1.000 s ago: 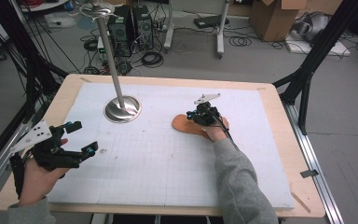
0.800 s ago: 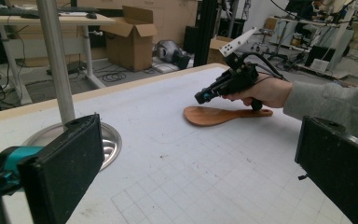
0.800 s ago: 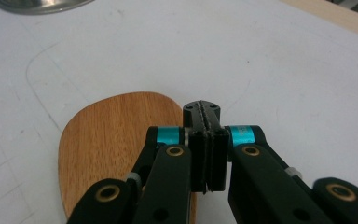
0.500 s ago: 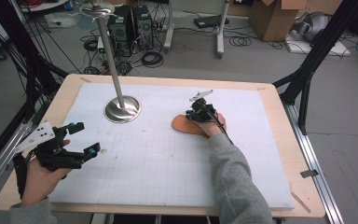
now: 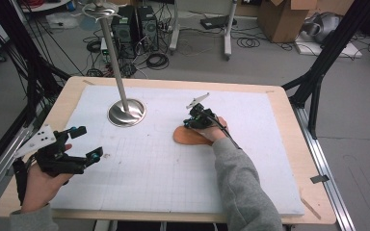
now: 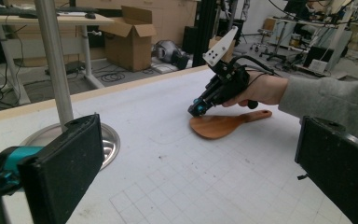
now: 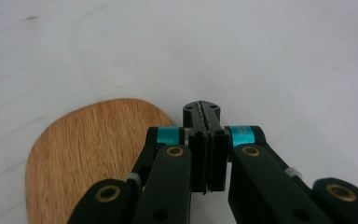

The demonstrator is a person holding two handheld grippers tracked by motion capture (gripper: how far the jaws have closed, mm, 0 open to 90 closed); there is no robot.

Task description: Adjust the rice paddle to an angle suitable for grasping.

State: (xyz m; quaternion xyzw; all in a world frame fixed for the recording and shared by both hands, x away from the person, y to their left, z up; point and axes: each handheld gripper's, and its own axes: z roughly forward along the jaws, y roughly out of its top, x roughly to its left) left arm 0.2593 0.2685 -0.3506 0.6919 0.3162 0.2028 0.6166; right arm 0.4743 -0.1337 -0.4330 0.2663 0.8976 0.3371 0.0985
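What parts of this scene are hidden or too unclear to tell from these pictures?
- Flat wooden spatula: in the high view the right hand and right gripper cover its handle; the right gripper view cuts its blade off at the bottom edge.
- Whether the shut right gripper touches the spatula: cannot be told.
- Tall metal stand: its top is cut off by the left gripper view's upper edge.
- Left gripper: its jaws stand apart, empty.

High view overhead; gripper views low, sharing the wooden spatula (image 6: 219, 126).
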